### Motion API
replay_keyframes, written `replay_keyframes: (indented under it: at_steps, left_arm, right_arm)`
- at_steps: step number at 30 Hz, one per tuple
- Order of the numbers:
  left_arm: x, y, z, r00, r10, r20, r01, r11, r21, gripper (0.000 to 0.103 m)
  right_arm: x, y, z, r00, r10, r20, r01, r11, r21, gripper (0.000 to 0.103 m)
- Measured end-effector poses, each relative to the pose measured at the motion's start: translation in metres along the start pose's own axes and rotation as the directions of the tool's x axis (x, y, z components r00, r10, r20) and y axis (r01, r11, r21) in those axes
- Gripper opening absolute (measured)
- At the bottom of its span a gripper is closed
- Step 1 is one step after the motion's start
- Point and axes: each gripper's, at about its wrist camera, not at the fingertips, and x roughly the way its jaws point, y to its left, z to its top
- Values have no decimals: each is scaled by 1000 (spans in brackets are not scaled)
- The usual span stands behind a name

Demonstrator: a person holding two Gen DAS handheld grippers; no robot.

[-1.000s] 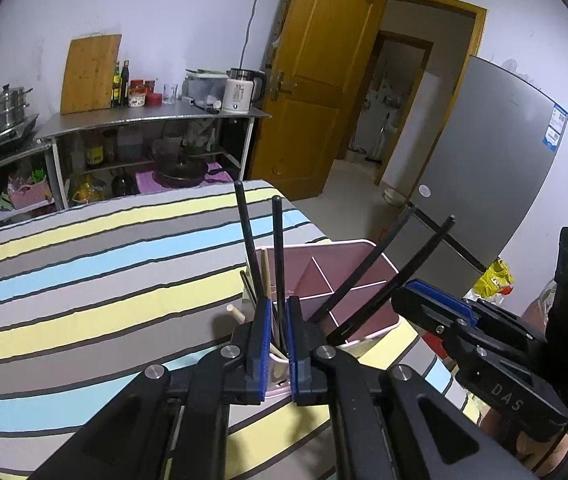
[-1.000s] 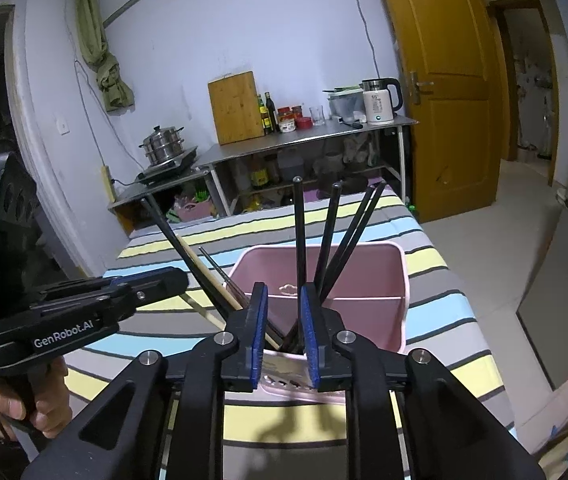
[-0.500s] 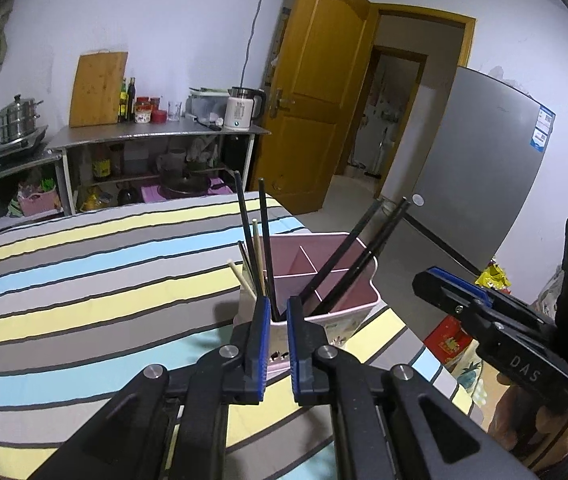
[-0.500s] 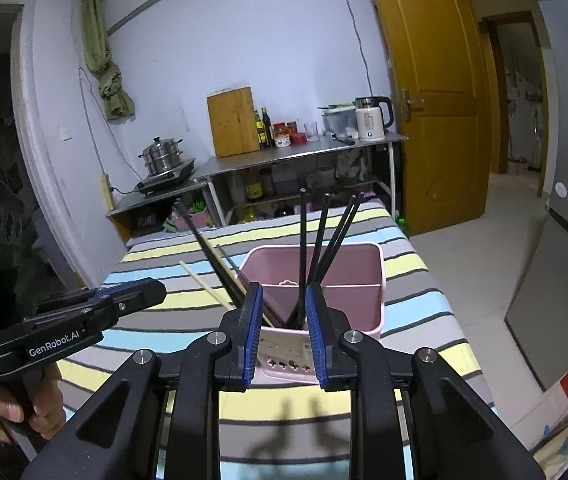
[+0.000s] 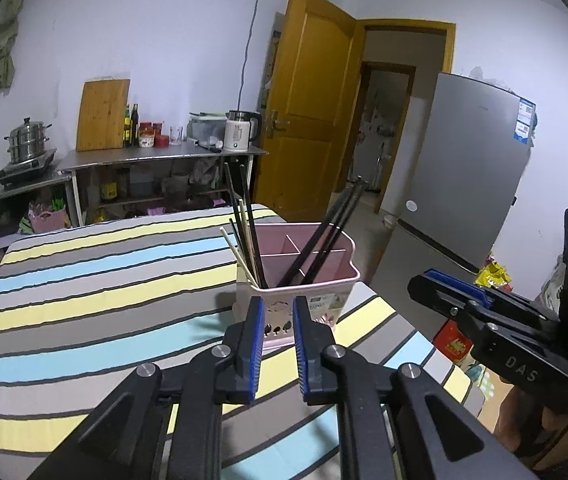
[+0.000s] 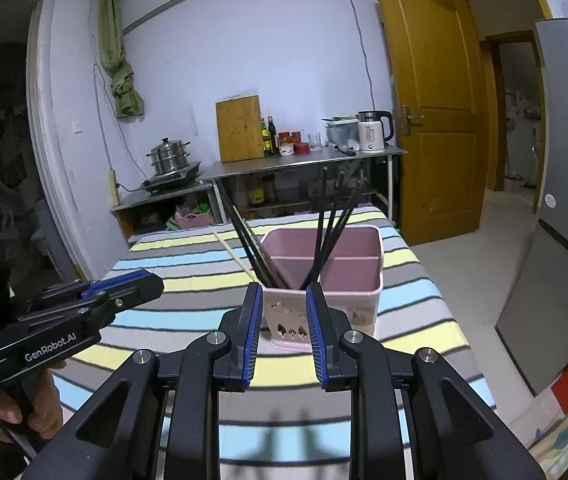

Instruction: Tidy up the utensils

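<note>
We see a table under a cloth striped in yellow, blue, grey and white [image 5: 83, 280], and near its far right corner stands a pink plastic utensil caddy with inner dividers [image 5: 324, 276]. In its near-left compartment lean several long black chopsticks [image 5: 243, 216] together with a few pale wooden chopsticks [image 5: 237, 256], all tilted left. A second bunch of black chopsticks [image 5: 324, 240] rises from the near part of the caddy and tilts right; which compartment holds their feet we cannot tell.

The caddy stands just ahead of both tools, apart from the fingertips. Our left gripper [image 5: 277, 308], seen from its own camera, lines up with the caddy's near wall; its jaws are opening, a narrow gap shows between the blue pads, and nothing sits between them. Our right gripper [image 6: 284, 296] points at the caddy's near corner, its jaws parted somewhat wider, holding and touching nothing.
</note>
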Motion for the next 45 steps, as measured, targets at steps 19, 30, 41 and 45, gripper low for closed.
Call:
replay_keyframes:
  at_steps: [19, 30, 41, 45]
  left_arm:
    - [-16, -10, -30, 999, 5, 34, -6, 1000, 26, 13]
    - [-15, -11, -31, 999, 9, 31, -10, 1000, 29, 13]
    - [-11, -10, -32, 1000, 8, 21, -8, 1000, 30, 13]
    - [-10, -8, -33, 1000, 6, 19, -7, 1000, 23, 13]
  right_arm:
    - [-17, -1, -27, 1000, -25, -2, 25, 1000, -7, 23]
    - [-15, 0, -29, 1000, -21, -12, 21, 1000, -4, 23]
    - [-11, -1, -30, 999, -21, -25, 21, 1000, -7, 23]
    - [-10, -1, -30, 999, -21, -26, 21, 1000, -8, 23]
